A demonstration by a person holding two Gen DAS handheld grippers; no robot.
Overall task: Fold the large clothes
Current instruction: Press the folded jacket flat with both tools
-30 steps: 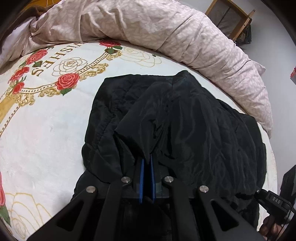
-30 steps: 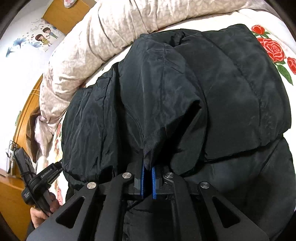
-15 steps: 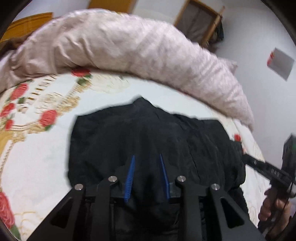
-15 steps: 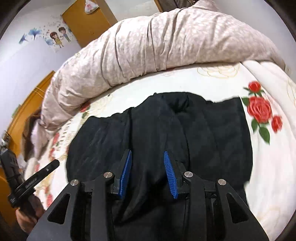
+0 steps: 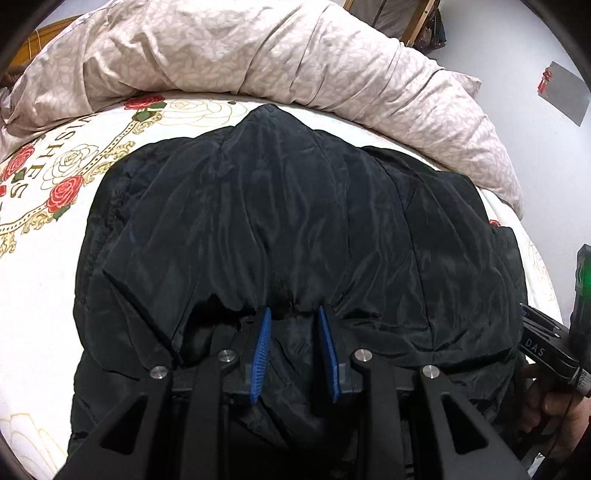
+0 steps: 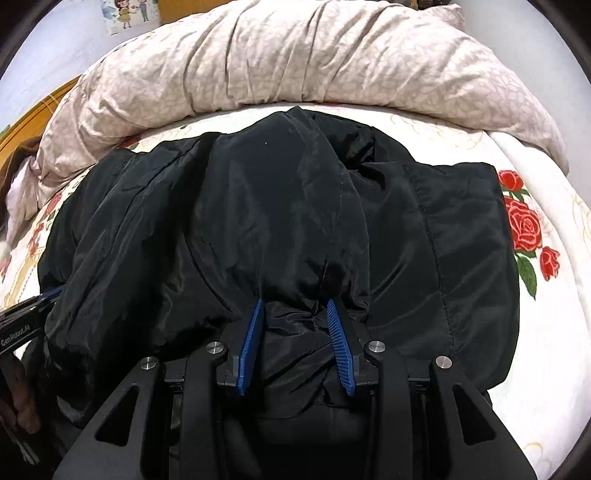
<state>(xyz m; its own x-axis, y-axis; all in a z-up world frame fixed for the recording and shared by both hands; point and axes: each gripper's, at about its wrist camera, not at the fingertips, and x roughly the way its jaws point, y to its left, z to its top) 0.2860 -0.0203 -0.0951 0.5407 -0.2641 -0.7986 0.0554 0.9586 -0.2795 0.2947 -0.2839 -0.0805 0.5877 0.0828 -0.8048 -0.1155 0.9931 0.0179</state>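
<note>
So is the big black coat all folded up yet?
Partly. The black coat lies doubled over on the rose bedspread, so one fold looks done. Nothing is held: the left gripper and right gripper are both open at its near edge. It is still bulky, so more folding probably remains.

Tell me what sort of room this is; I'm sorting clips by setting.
Most likely a home bedroom: a black jacket lies on a bed with a rose-print sheet, a rumpled duvet is bunched behind it, and a cartoon sticker is on the wall.
</note>
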